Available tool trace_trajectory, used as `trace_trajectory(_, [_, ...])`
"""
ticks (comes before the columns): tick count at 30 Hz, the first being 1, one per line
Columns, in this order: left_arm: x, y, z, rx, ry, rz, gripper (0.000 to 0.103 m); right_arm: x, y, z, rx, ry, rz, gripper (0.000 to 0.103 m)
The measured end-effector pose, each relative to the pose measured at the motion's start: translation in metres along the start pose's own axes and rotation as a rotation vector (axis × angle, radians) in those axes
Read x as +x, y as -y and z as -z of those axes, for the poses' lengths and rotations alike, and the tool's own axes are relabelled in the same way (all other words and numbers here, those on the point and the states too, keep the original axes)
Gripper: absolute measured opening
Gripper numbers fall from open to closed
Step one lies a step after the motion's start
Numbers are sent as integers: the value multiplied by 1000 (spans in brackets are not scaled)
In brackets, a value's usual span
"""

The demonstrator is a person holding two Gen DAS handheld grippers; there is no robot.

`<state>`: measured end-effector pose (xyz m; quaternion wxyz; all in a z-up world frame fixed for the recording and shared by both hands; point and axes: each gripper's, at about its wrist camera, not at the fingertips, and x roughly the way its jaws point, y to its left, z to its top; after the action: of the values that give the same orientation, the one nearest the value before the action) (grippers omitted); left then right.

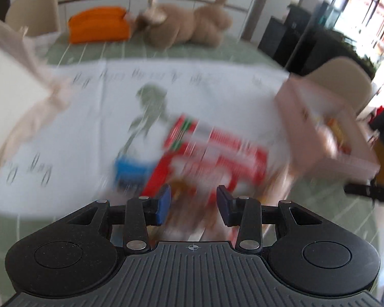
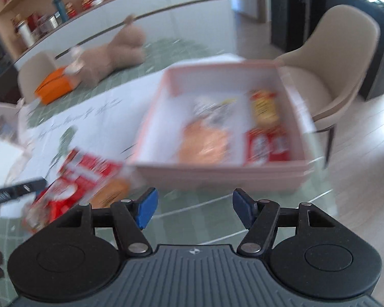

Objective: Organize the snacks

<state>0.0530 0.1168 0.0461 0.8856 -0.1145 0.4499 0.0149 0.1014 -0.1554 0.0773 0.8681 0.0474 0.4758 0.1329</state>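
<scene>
Jaws on the left gripper (image 1: 193,206) are standing part-open with nothing pinched, hovering over blurred red-and-white snack packets (image 1: 212,153) lying on a white printed cloth (image 1: 94,117). The right gripper (image 2: 193,209) is gaping wider and empty above the green gridded tabletop (image 2: 192,217), just before a shallow pink box (image 2: 225,168) holding flat, glossy wrapped snacks (image 2: 265,125).

worktop (image 2: 192,212): glass over green grid | white printed cloth (image 1: 192,89) spread on it | on cloth: red snack packets (image 1: 212,151), blue packet (image 1: 130,171) | pink box (image 2: 217,176) on worktop's right side | far end: plush toy (image 1: 187,25), orange cushion (image 1: 97,25)
</scene>
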Motion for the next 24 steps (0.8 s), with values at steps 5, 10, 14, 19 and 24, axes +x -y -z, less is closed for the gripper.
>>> trace_trajectory(5, [-17,-4,34,57,12,32,44,20,-60,11,-27,-49,-46,65])
trace_trajectory(10, [-38,-16,49,37,-2,89,44,32,-111,19,-88,-62,-46,65])
trace_trajectory(14, [-50,-30,62,18,1,99,44,38,-139,26,-105,-80,-91,66])
trace_trajectory(19, [-60,-41,73,-1,11,78,44,51,-172,23,-131,-90,-58,78])
trace_trajectory(24, [-62,-48,79,-16,13,83,44,71,-203,19,-168,-189,-89,80])
